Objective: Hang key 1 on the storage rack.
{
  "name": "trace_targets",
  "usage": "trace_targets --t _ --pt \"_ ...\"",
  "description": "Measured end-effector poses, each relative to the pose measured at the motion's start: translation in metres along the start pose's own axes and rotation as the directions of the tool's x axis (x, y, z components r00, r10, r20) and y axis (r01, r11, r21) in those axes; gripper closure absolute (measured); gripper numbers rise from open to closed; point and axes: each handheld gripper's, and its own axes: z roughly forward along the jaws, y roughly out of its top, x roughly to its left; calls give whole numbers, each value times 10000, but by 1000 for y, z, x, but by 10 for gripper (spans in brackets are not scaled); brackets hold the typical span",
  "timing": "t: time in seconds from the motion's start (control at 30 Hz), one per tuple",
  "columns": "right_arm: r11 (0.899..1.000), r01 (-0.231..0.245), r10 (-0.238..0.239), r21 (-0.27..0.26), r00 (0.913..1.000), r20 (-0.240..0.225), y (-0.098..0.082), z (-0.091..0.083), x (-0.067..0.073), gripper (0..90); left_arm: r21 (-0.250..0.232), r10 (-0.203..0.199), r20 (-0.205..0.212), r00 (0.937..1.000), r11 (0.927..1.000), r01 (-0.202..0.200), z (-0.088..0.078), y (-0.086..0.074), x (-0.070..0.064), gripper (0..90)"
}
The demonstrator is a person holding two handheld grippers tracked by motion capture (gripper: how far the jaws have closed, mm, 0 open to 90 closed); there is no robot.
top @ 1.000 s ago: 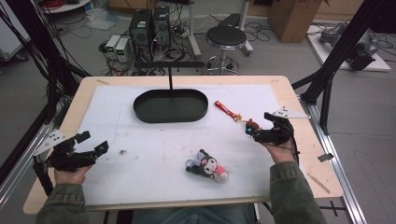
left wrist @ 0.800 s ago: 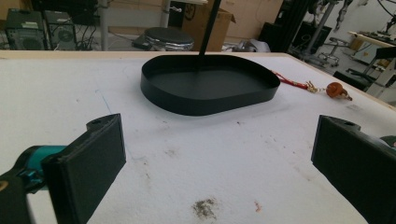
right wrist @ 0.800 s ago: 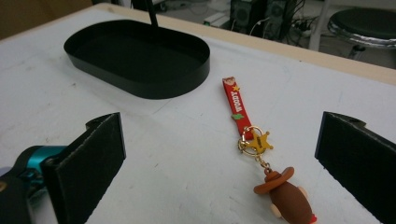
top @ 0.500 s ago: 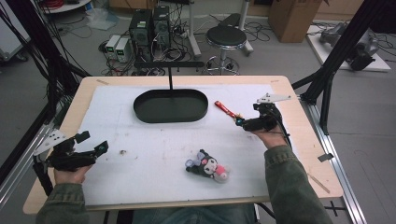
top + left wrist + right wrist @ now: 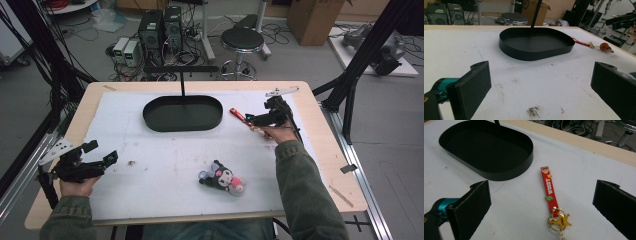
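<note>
The right gripper (image 5: 256, 120) is hanging over the red strap (image 5: 549, 190), near the counter's (image 5: 320, 165) far right side. Its jaws are standing wide apart, with nothing between them. In the right gripper view, the strap is lying flat between the two jaws, pointing from twelve o'clock down to six o'clock. A gold star (image 5: 561, 221) is hanging on a ring at the six o'clock end. The strap is sitting just beside the black tray (image 5: 183, 113), at the tray's three o'clock side in the high view, but not touching it.

The left gripper (image 5: 95, 161) is resting near the counter's left edge, at about eight o'clock from the tray. Its jaws are wide apart too, holding nothing. A little plush toy (image 5: 223, 178) is lying well apart from both, at about five o'clock from the tray.

I think the person is getting ready to pick up the strap. Here is what could go wrong. The strap is thin and flat, so the jaws could slide over it and close on nothing. If the jaws are too high when they shut, they are going to miss. If only the star gets pinched, the strap could swing and slip out. A push sideways could also shove the strap up against the tray wall.
</note>
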Motion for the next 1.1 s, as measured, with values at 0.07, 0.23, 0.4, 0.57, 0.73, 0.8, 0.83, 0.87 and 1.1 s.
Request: trace_targets --t 0.07,0.23,0.4,0.57,0.73,0.8,0.83,0.87,1.1 --pt "9999 40 -41 133 10000 58 5 5 0 8 12 -6 -3 10000 10000 6 0 0 0 34" --pt "9961 267 -274 841 9996 66 21 24 -1 8 12 -21 20 10000 10000 21 1 0 1 34" --pt "9894 472 -454 1376 9988 -163 37 45 -3 8 0 -19 36 10000 10000 19 1 0 1 34" --pt "9806 555 -489 1879 9980 -395 45 68 3 15 -241 -8 71 10000 9997 9 0 1 0 34" --pt "9660 602 -502 2514 9977 -462 49 95 0 15 -151 23 114 9999 9999 -21 -1 0 -1 34" --pt "9616 553 -442 2687 9979 -471 49 104 -2 15 -78 -35 157 9999 10000 37 1 0 0 34" --pt "9558 533 -433 2891 9982 -410 49 109 -3 15 -57 -33 174 9998 10000 34 1 0 0 34" --pt "9467 607 -545 3163 9981 -283 49 113 -4 27 -56 -14 188 9998 10000 15 2 0 0 34" --pt "9130 469 -494 4053 9988 -41 42 127 -6 216 -27 -33 222 9997 10000 34 2 0 0 34"
